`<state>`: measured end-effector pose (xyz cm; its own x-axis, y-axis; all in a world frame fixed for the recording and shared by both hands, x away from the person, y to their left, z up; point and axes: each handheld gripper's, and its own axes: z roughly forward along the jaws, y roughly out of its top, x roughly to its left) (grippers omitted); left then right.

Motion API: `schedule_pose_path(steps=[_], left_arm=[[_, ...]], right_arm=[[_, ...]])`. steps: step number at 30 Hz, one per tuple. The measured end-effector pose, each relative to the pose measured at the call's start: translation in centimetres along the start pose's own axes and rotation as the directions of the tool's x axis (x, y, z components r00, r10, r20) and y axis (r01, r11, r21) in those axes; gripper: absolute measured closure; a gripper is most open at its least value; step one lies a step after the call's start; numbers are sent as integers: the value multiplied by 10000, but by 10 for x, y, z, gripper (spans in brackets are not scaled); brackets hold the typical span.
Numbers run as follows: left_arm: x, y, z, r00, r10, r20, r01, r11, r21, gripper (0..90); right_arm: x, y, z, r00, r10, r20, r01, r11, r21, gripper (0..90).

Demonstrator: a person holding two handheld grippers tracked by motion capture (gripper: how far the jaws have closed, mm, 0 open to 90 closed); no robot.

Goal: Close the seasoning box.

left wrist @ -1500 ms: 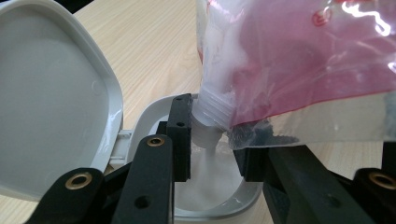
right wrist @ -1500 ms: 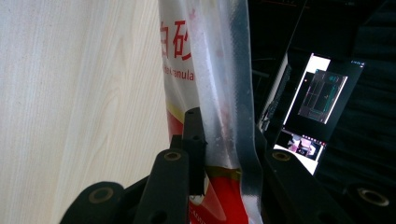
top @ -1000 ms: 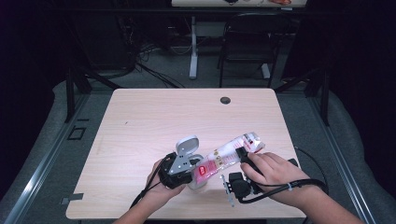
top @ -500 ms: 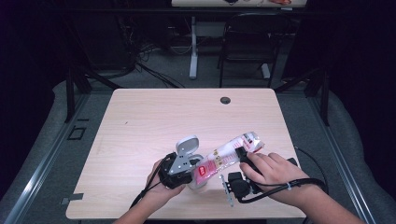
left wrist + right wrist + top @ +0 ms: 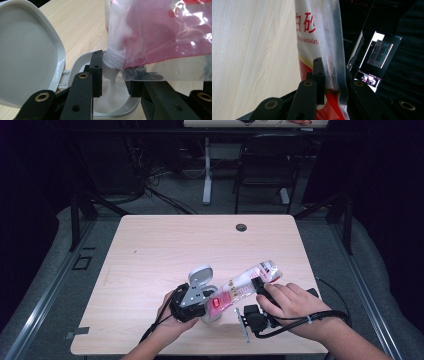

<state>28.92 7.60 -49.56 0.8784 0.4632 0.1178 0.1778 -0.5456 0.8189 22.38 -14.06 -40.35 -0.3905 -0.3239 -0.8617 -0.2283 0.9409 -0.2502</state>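
The left tongs clasp a white lidded container at the near middle of the bench, lid flipped open. The right tongs — jaws just closing further — pinch a sugar pouch near its far end, tilted so its spout pours white grains into the container.

Left gripper jaws stand part-closed; right gripper jaws, just closing, clamp tight.
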Motion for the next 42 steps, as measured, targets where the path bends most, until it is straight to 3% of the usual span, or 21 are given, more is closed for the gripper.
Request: schedule_pose_path(steps=[42], left_arm=[[0,1,0,10000,-18,33,18,10000,-74,712]], right_arm=[[-4,1,-3,10000,-66,59,66,10000,33,850]])
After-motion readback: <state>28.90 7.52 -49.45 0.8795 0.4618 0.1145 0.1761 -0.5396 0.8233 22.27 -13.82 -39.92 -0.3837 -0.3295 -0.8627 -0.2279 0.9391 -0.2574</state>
